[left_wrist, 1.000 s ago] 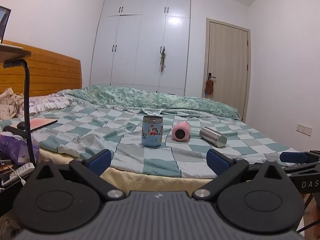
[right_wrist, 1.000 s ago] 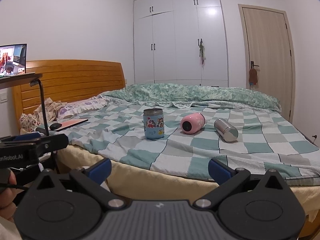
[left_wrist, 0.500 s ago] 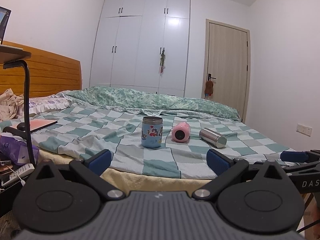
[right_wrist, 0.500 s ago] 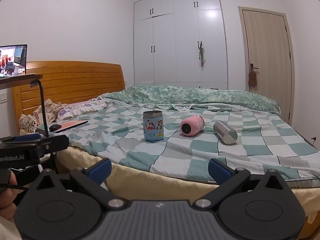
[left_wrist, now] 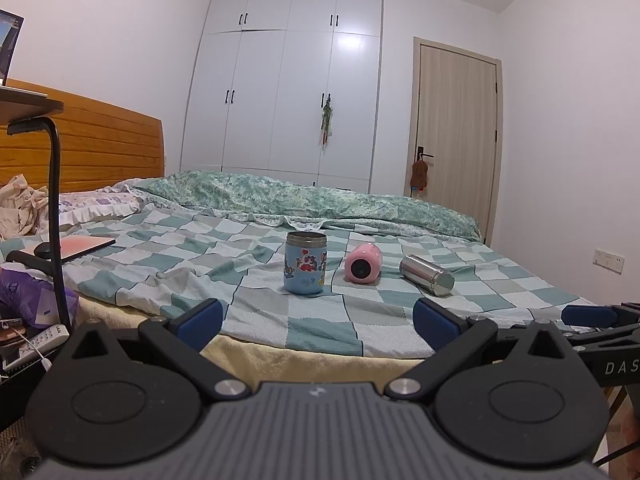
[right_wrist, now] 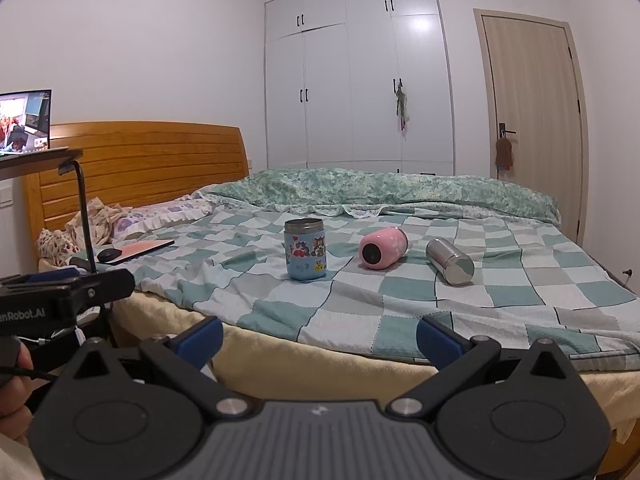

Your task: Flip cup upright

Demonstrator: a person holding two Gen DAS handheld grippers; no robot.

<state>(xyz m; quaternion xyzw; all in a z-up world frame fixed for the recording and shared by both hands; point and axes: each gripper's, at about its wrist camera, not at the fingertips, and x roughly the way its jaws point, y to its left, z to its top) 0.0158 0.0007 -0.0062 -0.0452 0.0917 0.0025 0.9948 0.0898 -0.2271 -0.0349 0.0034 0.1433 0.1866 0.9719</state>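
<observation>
Three cups are sitting on the bed (right_wrist: 400,312): the blue cartoon cup (right_wrist: 305,249) is standing upright, while the pink cup (right_wrist: 382,253) and the steel cup (right_wrist: 450,261) are lying on their sides just beside each other — so two flips are seemingly remaining. Both the left hand-held gripper (left_wrist: 316,320) and the right hand-held gripper (right_wrist: 318,336) are hanging spread wide and empty — well short of the checked quilt. White wardrobes (right_wrist: 356,80) and a door (right_wrist: 532,120) are standing behind.

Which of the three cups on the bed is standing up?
The blue cartoon cup, the leftmost one. The pink cup and the silver cup both lie on their sides.
</observation>
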